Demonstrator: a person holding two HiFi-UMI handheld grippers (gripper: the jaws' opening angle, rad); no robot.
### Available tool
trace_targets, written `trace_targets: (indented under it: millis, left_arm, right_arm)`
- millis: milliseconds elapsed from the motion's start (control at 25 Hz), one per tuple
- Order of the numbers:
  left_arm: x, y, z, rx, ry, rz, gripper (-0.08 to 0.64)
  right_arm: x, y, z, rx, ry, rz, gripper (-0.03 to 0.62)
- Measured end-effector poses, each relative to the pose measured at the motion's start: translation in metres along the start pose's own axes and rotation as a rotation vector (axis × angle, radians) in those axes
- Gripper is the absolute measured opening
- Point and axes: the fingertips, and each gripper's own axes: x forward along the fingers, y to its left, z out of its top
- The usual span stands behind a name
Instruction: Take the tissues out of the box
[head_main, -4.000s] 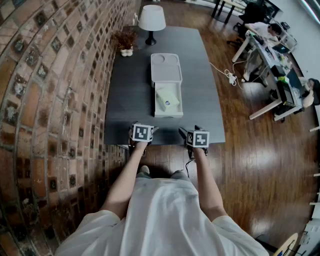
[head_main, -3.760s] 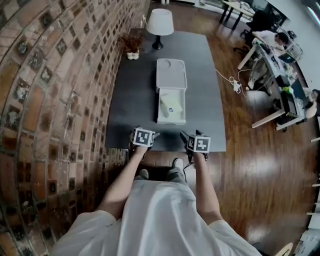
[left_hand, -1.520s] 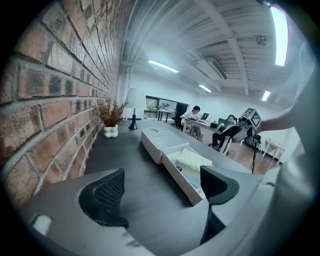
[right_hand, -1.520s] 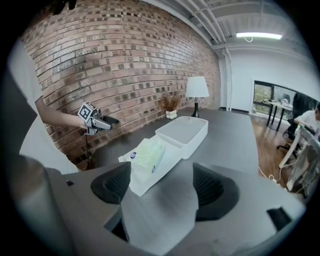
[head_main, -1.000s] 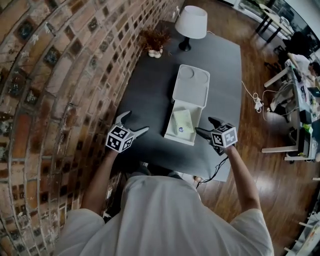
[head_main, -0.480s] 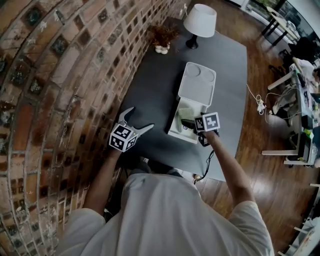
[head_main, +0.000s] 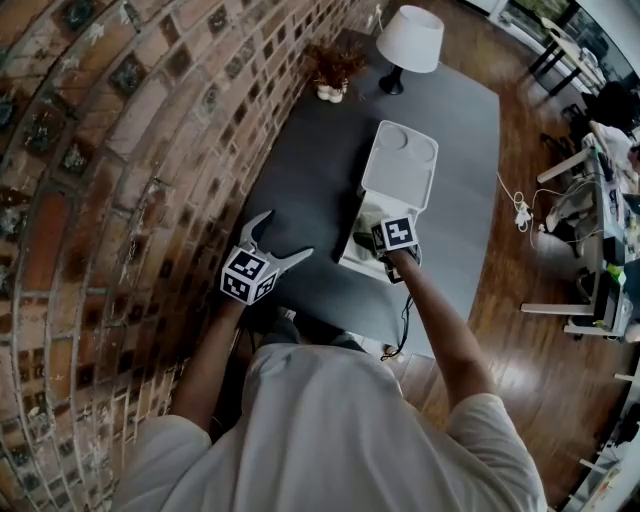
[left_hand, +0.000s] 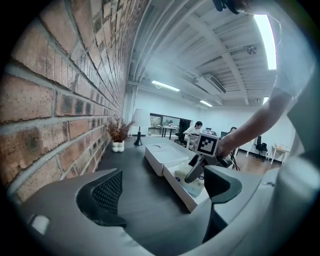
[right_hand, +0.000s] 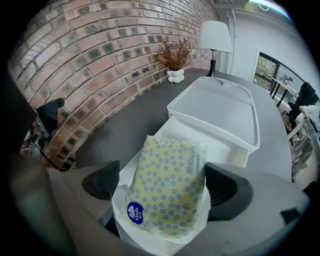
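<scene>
We hold one pair of tongs in each hand over a dark surface (head_main: 300, 170) next to a brick wall (head_main: 130, 150). Our right tongs (right_hand: 165, 189) are down at the white box (right_hand: 225, 148), and their two jaws stand wide apart. The tissues (right_hand: 170, 165) are a yellow pack with little dots and a round blue sticker. They lie inside the box, right between those jaws. The jaws do not squeeze the pack. One jaw is just beside its edge, and there is a gap at the other. The lid (right_hand: 220, 107) lies open on the far side of the box. Our left tongs (left_hand: 162, 192) are near the wall, well apart from the box. Their jaws are wide apart too, with nothing between them. At the far end of the surface stand a lamp (right_hand: 215, 37) and a small plant (right_hand: 174, 55) in a white pot.
</scene>
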Motion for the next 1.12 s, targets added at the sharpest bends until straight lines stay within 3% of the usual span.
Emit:
trace_targets:
  millis: [320, 680, 920, 1120]
  left_arm:
    - [-0.008, -0.003, 0.005, -0.015, -0.031, 0.016, 0.506]
    - [-0.012, -0.007, 0.004, -0.024, -0.033, 0.021, 0.506]
    - [-0.013, -0.008, 0.009, -0.048, -0.059, 0.023, 0.506]
    - [-0.012, -0.011, 0.023, -0.057, -0.105, 0.016, 0.505]
  right_arm:
    - [0.023, -0.003, -0.014, 0.026, 0.070, -0.072, 0.545]
    - [0.037, -0.003, -0.025, 0.182, 0.092, -0.001, 0.520]
    - [0.033, -0.005, -0.022, 0.182, 0.082, -0.031, 0.479]
    - [0.022, -0.006, -0.020, 0.128, 0.030, -0.068, 0.468]
